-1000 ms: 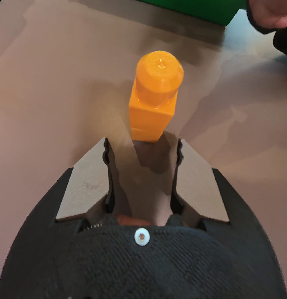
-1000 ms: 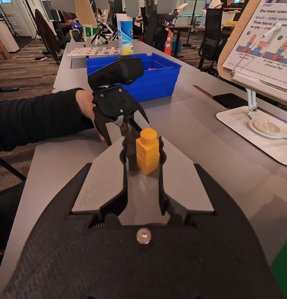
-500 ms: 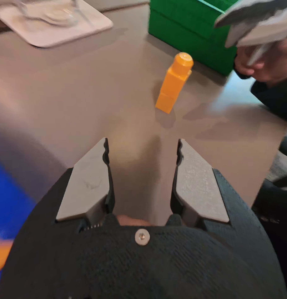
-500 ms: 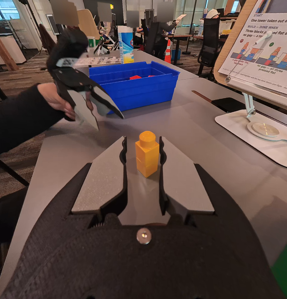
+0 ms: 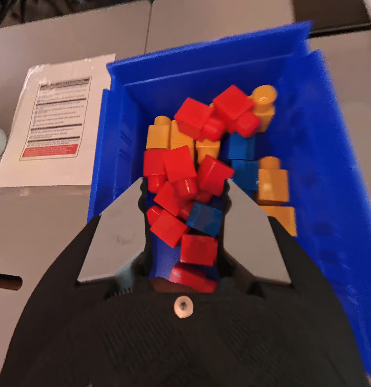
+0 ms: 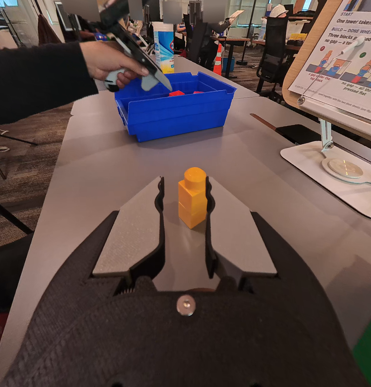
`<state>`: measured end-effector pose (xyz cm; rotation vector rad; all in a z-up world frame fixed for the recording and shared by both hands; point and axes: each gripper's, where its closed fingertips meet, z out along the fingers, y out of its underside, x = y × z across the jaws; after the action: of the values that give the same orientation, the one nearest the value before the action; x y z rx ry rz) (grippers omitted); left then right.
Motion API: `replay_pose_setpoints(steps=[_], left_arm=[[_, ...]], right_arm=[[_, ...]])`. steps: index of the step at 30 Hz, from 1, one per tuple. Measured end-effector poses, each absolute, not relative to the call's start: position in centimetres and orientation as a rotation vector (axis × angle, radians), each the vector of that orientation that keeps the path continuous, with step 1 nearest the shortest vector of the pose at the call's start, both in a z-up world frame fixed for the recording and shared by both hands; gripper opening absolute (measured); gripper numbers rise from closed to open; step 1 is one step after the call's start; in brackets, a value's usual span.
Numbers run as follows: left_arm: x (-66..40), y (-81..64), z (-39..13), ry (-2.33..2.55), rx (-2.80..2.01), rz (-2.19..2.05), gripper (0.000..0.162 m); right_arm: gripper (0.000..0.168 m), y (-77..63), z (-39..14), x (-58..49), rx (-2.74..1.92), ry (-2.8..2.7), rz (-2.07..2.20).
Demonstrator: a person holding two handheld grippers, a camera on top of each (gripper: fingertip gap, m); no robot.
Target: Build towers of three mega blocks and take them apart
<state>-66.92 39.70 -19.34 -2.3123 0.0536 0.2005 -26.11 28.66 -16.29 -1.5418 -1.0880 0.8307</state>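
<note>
Left claw (image 5: pixel 183 184), jaws spread wide and empty, hangs over the blue bin (image 5: pixel 318 159), where loose red, yellow and blue mega blocks (image 5: pixel 180 167) lie heaped; its tips frame the red ones, probably to pick the third block. Right claw (image 6: pixel 185 182), jaws parted and gripping nothing, sits low on the grey desk (image 6: pixel 121 167) with the two-block yellow tower (image 6: pixel 192 201) upright between its fingertips, close to the right-hand one; contact cannot be told. Likely purpose: to steady the tower for capping.
</note>
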Motion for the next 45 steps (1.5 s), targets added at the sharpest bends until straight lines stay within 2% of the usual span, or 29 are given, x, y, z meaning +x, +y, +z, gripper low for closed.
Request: replay_pose_setpoints(steps=[4, 6, 10, 13, 16, 19, 23, 30, 34, 37, 38, 40, 44, 45], left_arm=[[-67.8, 41.9, -23.2, 0.003, -2.391, 0.257, 0.055], [-67.9, 42.6, -22.9, -0.01, -2.351, 0.269, 0.033], [-67.5, 42.7, -20.6, 0.085, -2.292, 0.33, 0.033], [-64.5, 42.5, -17.6, 0.176, -2.204, 0.215, 0.033], [-56.3, 41.4, -12.7, 0.457, -1.983, -0.013, 0.032], [-45.4, 36.8, -9.2, 0.961, -1.632, -0.017, 0.032], [-34.1, 28.8, -10.8, 1.497, -1.251, 0.007, 0.033], [-28.8, 26.0, -13.8, 1.787, -0.976, 0.393, 0.033], [-27.4, 25.4, -14.8, 1.848, -0.899, 0.493, 0.032], [-26.9, 25.0, -14.9, 1.851, -0.894, 0.47, 0.032], [-26.8, 25.0, -14.9, 1.853, -0.895, 0.468, 0.032], [-26.9, 24.9, -15.0, 1.858, -0.898, 0.471, 0.032], [-27.1, 24.7, -14.8, 1.863, -0.909, 0.445, 0.032], [-27.3, 24.7, -14.8, 1.865, -0.915, 0.443, 0.032]], right_arm=[[0.036, 28.9, -16.2, -25.8, -1.544, -1.076, 0.831], [0.036, 29.0, -16.0, -25.7, -1.543, -1.067, 0.835], [0.036, 28.9, -15.8, -25.6, -1.548, -1.056, 0.866], [0.036, 28.6, -15.6, -25.8, -1.547, -1.059, 0.887], [0.036, 27.9, -15.6, -26.3, -1.545, -1.079, 0.926], [0.038, 26.8, -15.4, -26.9, -1.531, -1.097, 1.012], [0.051, 24.6, -14.2, -27.4, -1.507, -1.113, 1.272], [0.065, 23.9, -12.7, -27.2, -1.502, -1.042, 1.48], [0.059, 24.2, -14.0, -27.8, -1.565, -1.06, 1.394], [0.025, 25.0, -15.2, -27.9, -1.604, -1.082, 1.248], [0.023, 25.0, -15.3, -27.9, -1.601, -1.089, 1.233], [0.031, 24.7, -15.2, -28.0, -1.589, -1.099, 1.27], [0.028, 24.6, -15.0, -27.8, -1.574, -1.102, 1.283], [0.033, 24.8, -14.9, -27.6, -1.573, -1.101, 1.264]])
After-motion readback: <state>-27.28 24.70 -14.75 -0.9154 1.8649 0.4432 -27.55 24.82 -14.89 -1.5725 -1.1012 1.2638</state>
